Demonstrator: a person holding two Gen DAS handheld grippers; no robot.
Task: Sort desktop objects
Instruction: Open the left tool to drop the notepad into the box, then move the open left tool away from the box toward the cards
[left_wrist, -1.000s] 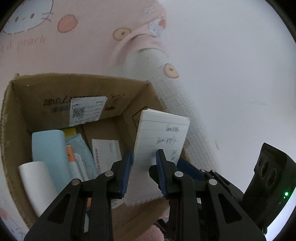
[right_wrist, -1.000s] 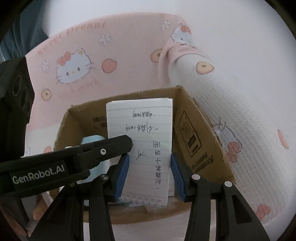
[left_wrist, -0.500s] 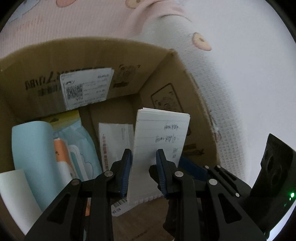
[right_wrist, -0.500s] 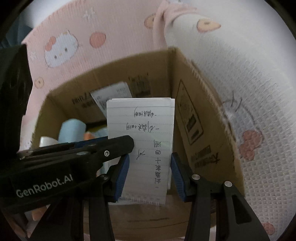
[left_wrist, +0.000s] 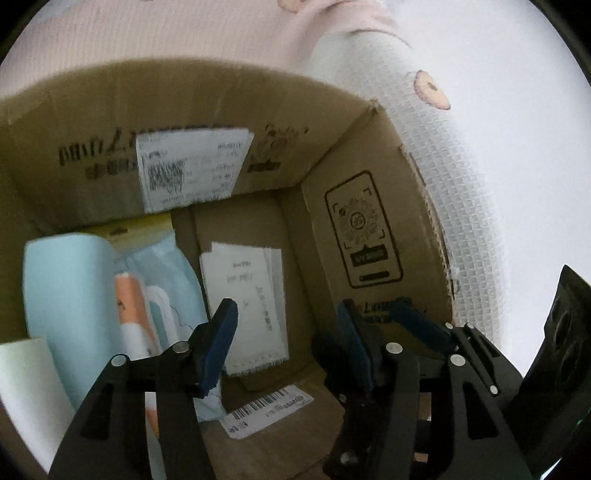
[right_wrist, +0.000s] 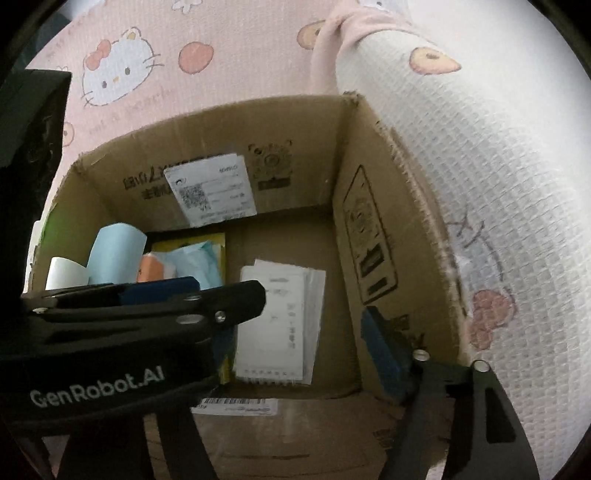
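A white lined spiral notepad (left_wrist: 245, 302) lies flat on the floor of an open cardboard box (left_wrist: 373, 236); it also shows in the right wrist view (right_wrist: 277, 325), inside the same box (right_wrist: 369, 229). My left gripper (left_wrist: 286, 343) is open and empty, hovering above the notepad inside the box. My right gripper (right_wrist: 314, 321) is open and empty too, just right of the left gripper, whose black body (right_wrist: 110, 332) crosses the right wrist view.
The box's left half holds a light blue roll (left_wrist: 66, 288), a white roll (left_wrist: 22, 376), an orange and white item (left_wrist: 129, 306) and a yellow packet (right_wrist: 188, 242). Shipping labels (left_wrist: 192, 170) stick to the box. A pink Hello Kitty cloth (right_wrist: 122, 70) surrounds it.
Both grippers opened and let go of the notepad, which dropped flat onto the box floor. Both grippers moved lower into the box.
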